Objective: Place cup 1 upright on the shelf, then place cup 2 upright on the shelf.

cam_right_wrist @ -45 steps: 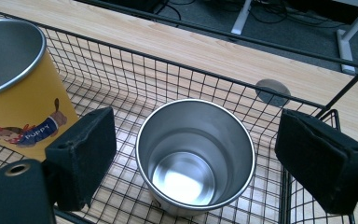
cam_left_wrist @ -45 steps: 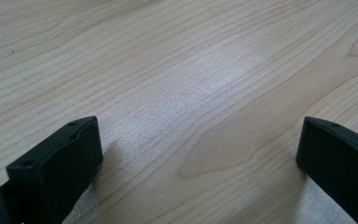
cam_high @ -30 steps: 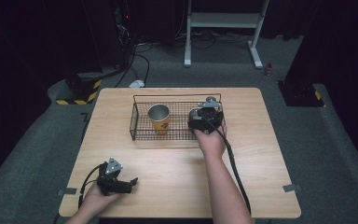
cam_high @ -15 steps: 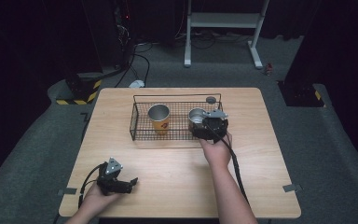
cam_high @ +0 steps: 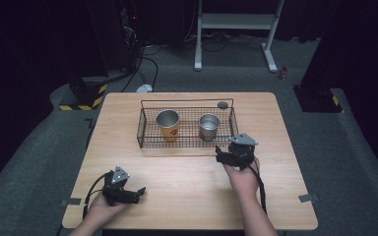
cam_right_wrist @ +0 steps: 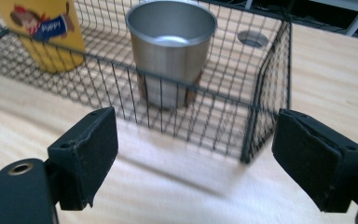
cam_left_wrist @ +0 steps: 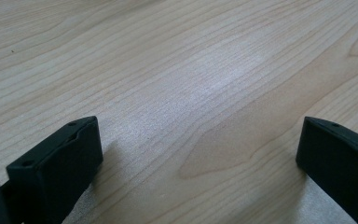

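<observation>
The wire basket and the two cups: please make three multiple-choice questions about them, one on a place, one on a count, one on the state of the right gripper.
1. Where does the steel cup stand?
A. inside the wire basket, right part
B. on the table in front of the basket
C. between the right gripper's jaws

2. How many cups are in the basket?
A. one
B. two
C. three

3. How is the right gripper?
A. shut on the steel cup
B. shut on nothing
C. open, outside the basket

Answers: 1 A, the mesh surrounds it right of the yellow cup; 2 B, one yellow, one steel; 3 C, its jaws stand wide apart before the basket wall.
</observation>
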A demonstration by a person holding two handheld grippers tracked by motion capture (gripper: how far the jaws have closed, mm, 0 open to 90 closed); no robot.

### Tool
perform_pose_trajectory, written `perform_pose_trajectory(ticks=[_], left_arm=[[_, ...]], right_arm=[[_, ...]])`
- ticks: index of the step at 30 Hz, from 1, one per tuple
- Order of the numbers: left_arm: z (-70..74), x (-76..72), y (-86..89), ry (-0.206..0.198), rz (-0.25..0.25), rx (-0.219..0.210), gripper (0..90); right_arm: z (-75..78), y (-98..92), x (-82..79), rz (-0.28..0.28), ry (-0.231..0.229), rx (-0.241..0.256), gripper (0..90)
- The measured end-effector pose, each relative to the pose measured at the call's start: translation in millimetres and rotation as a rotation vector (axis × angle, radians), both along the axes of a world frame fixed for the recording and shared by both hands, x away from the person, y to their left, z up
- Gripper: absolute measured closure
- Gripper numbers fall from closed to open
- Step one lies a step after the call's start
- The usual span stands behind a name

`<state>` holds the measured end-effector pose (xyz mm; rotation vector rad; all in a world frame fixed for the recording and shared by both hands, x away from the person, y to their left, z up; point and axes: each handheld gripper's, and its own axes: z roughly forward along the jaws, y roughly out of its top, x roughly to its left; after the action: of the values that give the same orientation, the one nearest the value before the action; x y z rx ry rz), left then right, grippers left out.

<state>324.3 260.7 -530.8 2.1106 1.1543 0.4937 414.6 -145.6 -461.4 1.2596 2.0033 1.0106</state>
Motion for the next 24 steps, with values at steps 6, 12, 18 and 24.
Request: perform_pose_trajectory(ticks=[6,12,18,24], left_arm=[[-0.1,-0.2,-0.2,0.002,0.001,-0.004,0.6],[0.0,-0.1,-0.1,0.001,0.001,-0.002,0.6],[-0.1,-0.3,-0.4,0.003,0.003,-0.006,0.6],[-0.2,-0.3,-0.4,0.003,0.003,-0.005,0.6]], right_arm=[[-12.9,-24.8,-27.2,-0.024,0.011,-0.007,14.2],[-26.2,-51.9,-46.3,-0.048,0.021,-0.02,13.5],[-47.9,-77.8,-62.2,-0.089,0.085,-0.033,12.1],[-61.8,-88.9,-74.6,-0.1,0.166,-0.091,9.5]])
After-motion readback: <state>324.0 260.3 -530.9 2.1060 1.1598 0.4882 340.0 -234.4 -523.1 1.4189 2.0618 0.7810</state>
